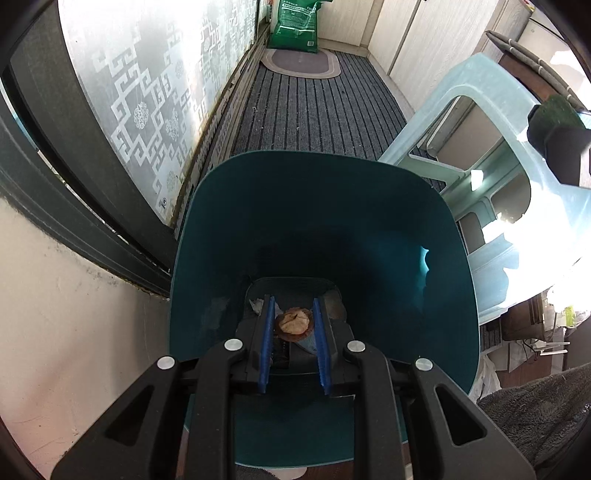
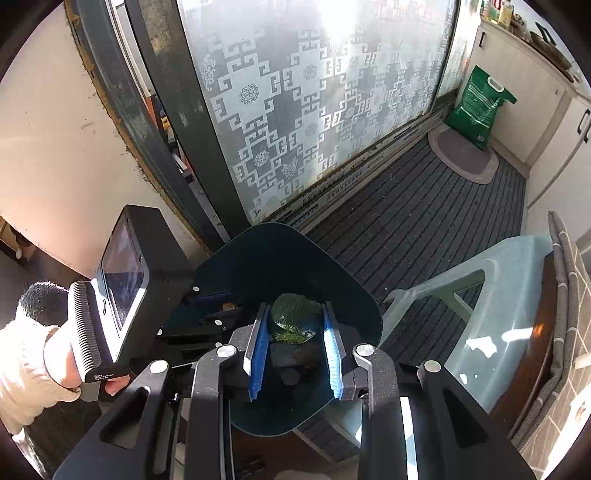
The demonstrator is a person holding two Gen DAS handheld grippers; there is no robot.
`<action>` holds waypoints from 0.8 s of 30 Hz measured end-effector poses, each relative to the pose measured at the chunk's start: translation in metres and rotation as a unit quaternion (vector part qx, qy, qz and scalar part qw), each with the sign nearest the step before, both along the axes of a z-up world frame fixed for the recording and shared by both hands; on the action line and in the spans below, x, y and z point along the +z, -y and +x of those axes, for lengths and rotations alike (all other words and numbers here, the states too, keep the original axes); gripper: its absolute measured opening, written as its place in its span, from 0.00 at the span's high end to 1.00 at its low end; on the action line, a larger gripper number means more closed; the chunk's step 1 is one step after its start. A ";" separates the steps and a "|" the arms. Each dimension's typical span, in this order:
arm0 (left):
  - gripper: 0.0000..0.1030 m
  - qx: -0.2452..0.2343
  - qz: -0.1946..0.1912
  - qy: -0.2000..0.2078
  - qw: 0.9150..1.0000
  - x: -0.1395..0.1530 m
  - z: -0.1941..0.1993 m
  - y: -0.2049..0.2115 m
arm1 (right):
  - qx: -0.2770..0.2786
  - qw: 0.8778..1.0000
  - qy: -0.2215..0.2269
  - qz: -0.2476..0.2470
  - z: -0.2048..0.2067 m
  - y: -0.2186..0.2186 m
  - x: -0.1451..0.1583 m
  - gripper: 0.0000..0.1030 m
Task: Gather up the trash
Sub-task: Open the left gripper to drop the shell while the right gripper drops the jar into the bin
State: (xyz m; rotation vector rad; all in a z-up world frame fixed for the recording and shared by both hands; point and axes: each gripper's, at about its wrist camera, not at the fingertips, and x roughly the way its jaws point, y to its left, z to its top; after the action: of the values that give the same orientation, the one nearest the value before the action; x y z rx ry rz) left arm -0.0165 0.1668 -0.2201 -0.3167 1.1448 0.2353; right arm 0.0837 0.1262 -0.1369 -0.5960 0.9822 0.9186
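A dark teal trash bin (image 1: 258, 221) stands on the floor, open at the top; it also shows in the right wrist view (image 2: 354, 295). My left gripper (image 1: 293, 306) is inside the bin's mouth, its blue pads shut on a brown dry leaf (image 1: 293, 322). Paper scraps (image 1: 255, 304) lie at the bin's bottom. My right gripper (image 2: 293, 314) is over the bin, shut on a crumpled dark green leaf (image 2: 293, 317). The left gripper's fingers (image 2: 210, 295) show inside the bin in the right wrist view.
A pale blue plastic stool (image 1: 509, 206) stands right of the bin. A frosted patterned sliding door (image 1: 155, 92) runs along the left. Striped grey carpet (image 1: 314, 110) leads to an oval mat (image 1: 301, 62) and a green sack (image 1: 295, 26) at the far end.
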 end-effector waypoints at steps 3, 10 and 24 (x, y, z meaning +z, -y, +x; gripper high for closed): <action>0.78 -0.003 -0.004 -0.009 1.000 -0.006 -0.001 -0.002 | 0.002 1.000 -0.012 -0.013 0.000 -0.006 -0.011 0.73; 0.75 -0.006 0.000 0.006 1.000 0.001 -0.004 -0.003 | -0.006 0.999 -0.027 -0.043 0.003 -0.011 -0.036 0.73; 0.76 0.007 0.052 0.139 0.989 0.078 -0.017 -0.005 | -0.019 0.996 -0.048 -0.076 0.009 -0.004 -0.070 0.73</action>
State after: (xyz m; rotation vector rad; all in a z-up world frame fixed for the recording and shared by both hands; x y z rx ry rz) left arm -0.0340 0.1716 -0.1419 -0.2574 0.8517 0.2538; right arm 0.0929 0.1307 -0.2067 -0.6642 1.1538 0.8501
